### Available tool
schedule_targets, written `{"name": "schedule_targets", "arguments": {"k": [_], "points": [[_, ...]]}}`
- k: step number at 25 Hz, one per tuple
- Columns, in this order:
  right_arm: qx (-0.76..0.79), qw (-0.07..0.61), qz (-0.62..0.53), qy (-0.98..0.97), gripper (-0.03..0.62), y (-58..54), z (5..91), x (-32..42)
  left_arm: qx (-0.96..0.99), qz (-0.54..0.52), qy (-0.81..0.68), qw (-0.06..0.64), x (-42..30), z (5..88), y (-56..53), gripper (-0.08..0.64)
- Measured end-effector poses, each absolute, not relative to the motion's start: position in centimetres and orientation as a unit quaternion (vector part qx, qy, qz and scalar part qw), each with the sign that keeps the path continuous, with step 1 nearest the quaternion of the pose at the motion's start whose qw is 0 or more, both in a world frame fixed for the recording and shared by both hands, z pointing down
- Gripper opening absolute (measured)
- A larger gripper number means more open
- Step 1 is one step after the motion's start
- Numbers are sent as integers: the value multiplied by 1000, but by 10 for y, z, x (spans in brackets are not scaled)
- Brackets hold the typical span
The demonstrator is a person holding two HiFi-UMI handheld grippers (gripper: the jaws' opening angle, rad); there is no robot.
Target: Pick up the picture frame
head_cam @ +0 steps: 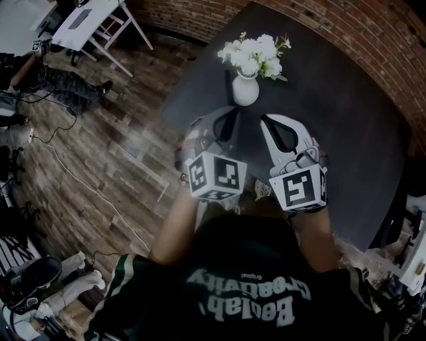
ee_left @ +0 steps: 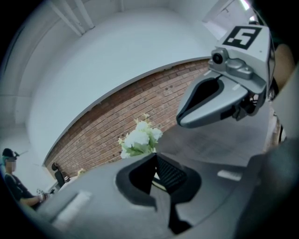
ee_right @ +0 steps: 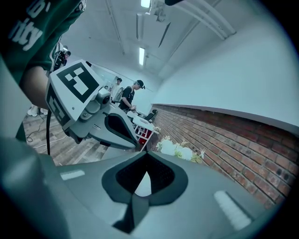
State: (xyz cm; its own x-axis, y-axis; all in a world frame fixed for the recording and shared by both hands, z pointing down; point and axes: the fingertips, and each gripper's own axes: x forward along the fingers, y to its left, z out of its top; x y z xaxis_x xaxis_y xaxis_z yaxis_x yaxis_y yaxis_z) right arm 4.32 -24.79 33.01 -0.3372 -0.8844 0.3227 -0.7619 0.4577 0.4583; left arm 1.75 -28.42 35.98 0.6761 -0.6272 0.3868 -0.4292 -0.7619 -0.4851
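Observation:
No picture frame shows in any view. My left gripper (head_cam: 228, 113) and right gripper (head_cam: 267, 120) are held side by side over the near part of a dark table (head_cam: 346, 133), both pointing at a white vase (head_cam: 245, 90) of white flowers (head_cam: 256, 53). In the left gripper view the left gripper (ee_left: 155, 156) has its jaws together with nothing in them; the flowers (ee_left: 138, 140) rise just beyond and the right gripper (ee_left: 219, 100) hangs at upper right. In the right gripper view the right gripper (ee_right: 147, 156) is likewise shut and empty, with the left gripper (ee_right: 112, 128) beside it.
A brick wall (head_cam: 359, 33) runs behind the table. Wooden floor with cables lies to the left, and a white folding table (head_cam: 93, 20) stands at the top left. People stand in the background (ee_right: 128, 95), and one person sits at the far left (ee_left: 11, 184).

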Motion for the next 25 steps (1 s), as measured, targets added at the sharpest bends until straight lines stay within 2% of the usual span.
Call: {"name": "schedule_targets", "arguments": {"k": [17,25], "points": [[454,258,-122,-844,6,-285,348,70,-863,-325,364,131,24,385,-311,3],[436,244,-107,-860,6,-294,364,82,-858,-307,406,73,29,398,-322,3]]}}
